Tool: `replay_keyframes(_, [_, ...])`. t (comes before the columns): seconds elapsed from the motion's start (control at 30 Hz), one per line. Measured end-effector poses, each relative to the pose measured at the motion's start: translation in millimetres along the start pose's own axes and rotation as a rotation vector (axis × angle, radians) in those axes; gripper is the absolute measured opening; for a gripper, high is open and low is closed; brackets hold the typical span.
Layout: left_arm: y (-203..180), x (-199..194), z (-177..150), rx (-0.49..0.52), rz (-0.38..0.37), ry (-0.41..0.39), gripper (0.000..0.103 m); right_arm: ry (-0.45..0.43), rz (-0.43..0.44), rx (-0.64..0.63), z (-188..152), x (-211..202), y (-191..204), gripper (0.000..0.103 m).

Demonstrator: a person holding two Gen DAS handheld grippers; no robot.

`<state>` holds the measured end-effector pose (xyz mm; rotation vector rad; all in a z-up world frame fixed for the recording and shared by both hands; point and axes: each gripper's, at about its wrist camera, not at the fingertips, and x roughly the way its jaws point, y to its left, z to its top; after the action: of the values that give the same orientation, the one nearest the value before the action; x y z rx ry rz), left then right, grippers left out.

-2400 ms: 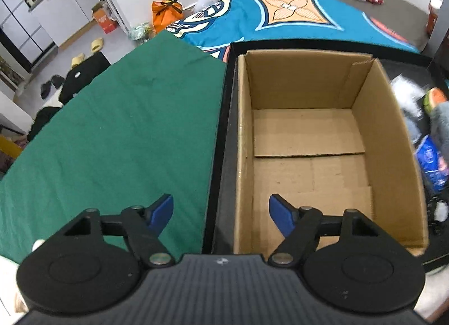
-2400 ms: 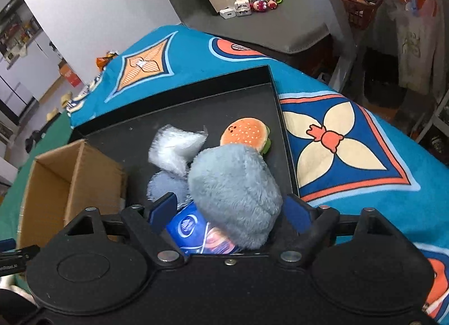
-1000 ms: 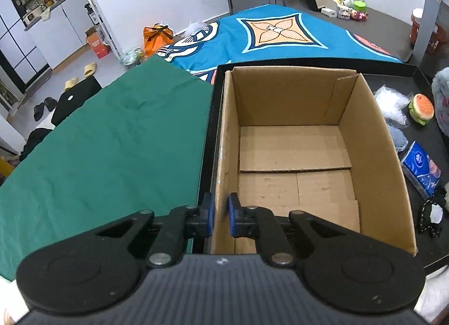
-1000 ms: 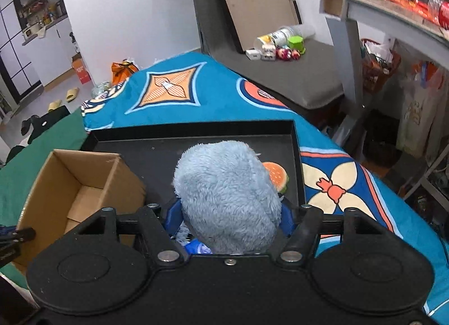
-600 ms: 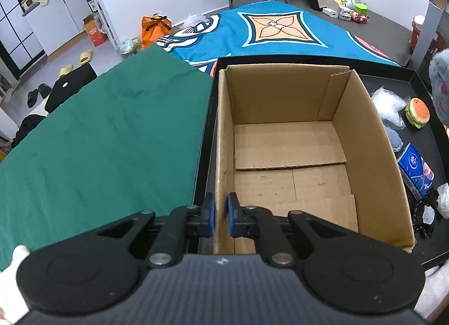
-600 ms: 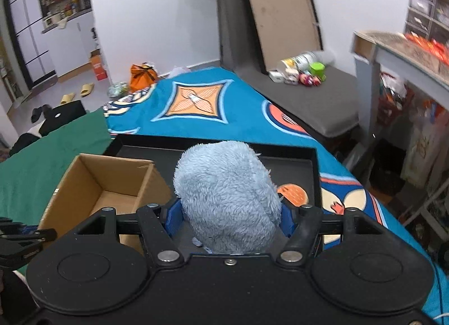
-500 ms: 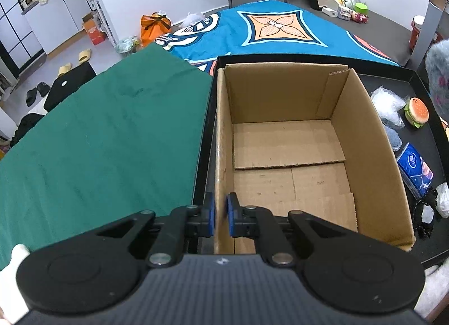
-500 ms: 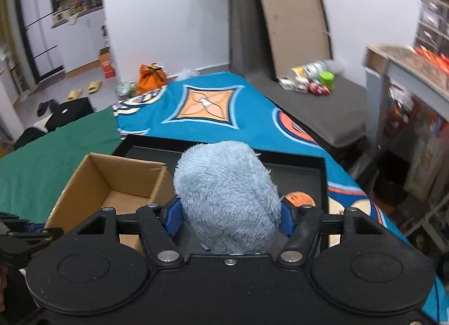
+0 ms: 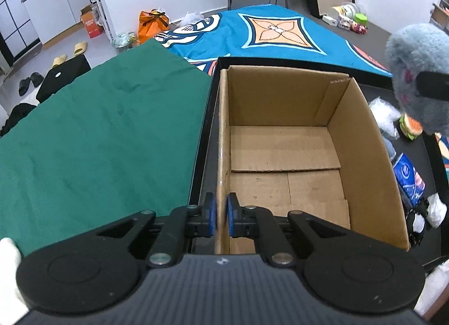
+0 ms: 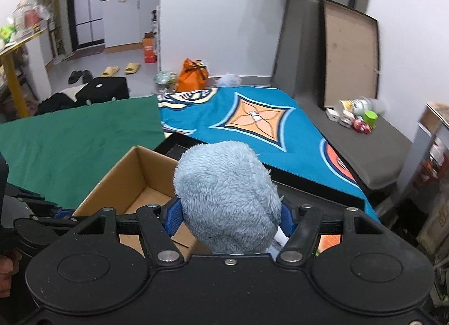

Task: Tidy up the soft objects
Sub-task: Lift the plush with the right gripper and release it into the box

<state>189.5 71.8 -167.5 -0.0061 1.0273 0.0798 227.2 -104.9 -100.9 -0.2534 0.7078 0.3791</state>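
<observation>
Left gripper: we are pinching the near left wall of the cardboard box [image 9: 283, 156] with the left gripper [image 9: 220, 215], its blue pads pressed on both faces of the wall, steadying the box.
Right gripper: we are carrying the blue plush toy [image 10: 227, 196] in the right gripper [image 10: 228, 217], the fingers about half spread and pressing into its fluffy sides.
Where the toy is: it is hanging in the air beside the box's far right corner, not yet over the opening; in the left wrist view it shows at the right edge [image 9: 418, 72].
Step in hand: we are judging this to be the carry to the box, which is showing a bare floor.
Doing it well: we are aiming to bring the toy clear over the right wall and above the middle of the floor before spreading the fingers, and to keep the left pinch firm so that the box is not sliding on the black tray [image 9: 362, 83].
Risk: the plush is bulging past the pads, so we are expecting it may catch on the rim if lowered too soon.
Waiting on the tray: a burger toy [image 9: 411, 127], a blue tissue pack [image 9: 408, 177] and a clear plastic bag [image 9: 385, 111] are lying right of the box.
Surface: the tray is sitting on a blue patterned blanket [image 9: 280, 30], a green cloth [image 9: 98, 134] covering the left part.
Room: white walls and slippers [image 10: 120, 69] on a pale floor are showing beyond.
</observation>
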Motion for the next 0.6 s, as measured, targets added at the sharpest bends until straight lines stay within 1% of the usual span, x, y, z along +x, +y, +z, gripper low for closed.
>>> replay_keyframes(0.2, [5.9,0.4,0.4,-0.030,-0.016,-0.017,0.008,0.000,0.024,-0.083,8.8,10.7,25.4,0.064])
replay_keyframes(0.43, [12.9,4.2,1.1,-0.051,-0.034,-0.016,0.008,0.001,0.057,-0.103,17.5,25.2,40.6,0.064])
replay_keyframes(0.47, [13.4,4.5,1.1,-0.053,-0.037,-0.017,0.008,-0.003,0.063,-0.099,18.3,27.0,41.2,0.065])
replay_keyframes(0.53, [14.6,5.0,0.8,-0.055,-0.039,-0.017,0.008,-0.011,0.065,-0.093,18.5,31.6,41.7,0.072])
replay_keyframes(0.6, [15.6,5.3,0.5,-0.058,-0.042,-0.017,0.008,-0.005,0.048,-0.109,16.2,37.0,44.0,0.080])
